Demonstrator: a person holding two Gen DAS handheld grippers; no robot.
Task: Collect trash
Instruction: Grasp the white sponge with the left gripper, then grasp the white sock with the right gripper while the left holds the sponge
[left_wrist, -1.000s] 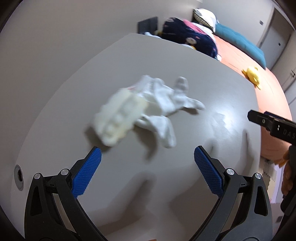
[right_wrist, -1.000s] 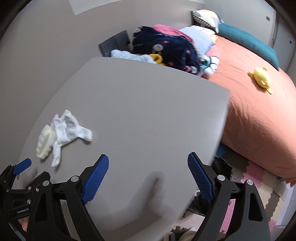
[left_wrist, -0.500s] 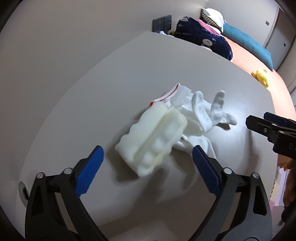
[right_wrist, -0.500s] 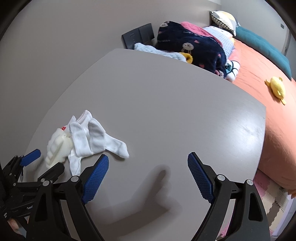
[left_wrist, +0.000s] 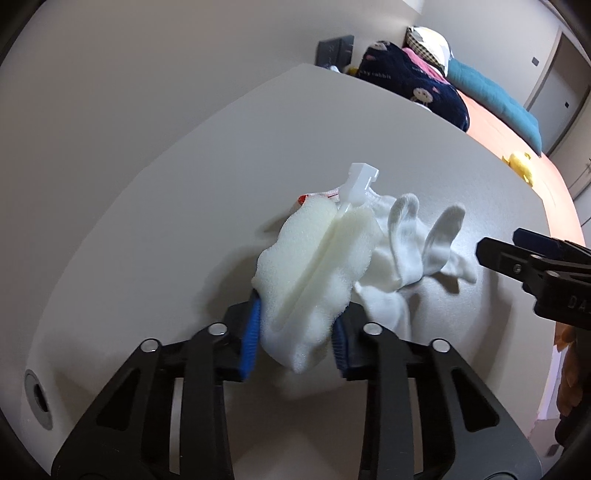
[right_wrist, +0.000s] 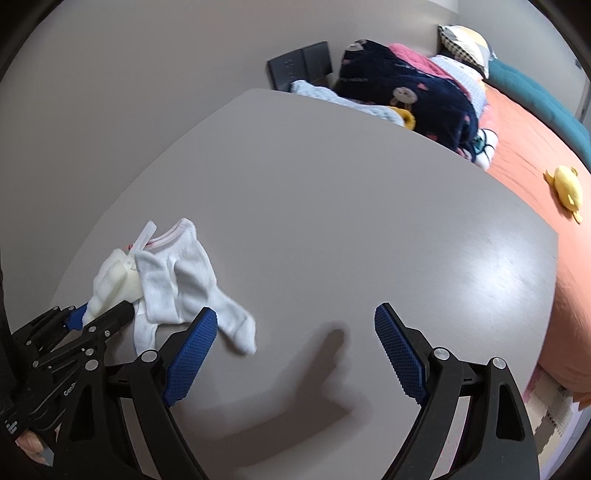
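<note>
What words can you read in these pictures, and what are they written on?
"sky rabbit": pale letters on the dark blue blanket, only just readable.
"DA": cut-off letters on the right hand-held gripper, left wrist view.
"Ge": start of a word on the left hand-held gripper, right wrist view; the rest is too blurred to read.
No words show on the sponge, the white socks or the table.

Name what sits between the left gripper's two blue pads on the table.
The near end of the white sponge, squeezed by the left gripper, whose jaws have just been closing. Left wrist view shows it best.
</note>
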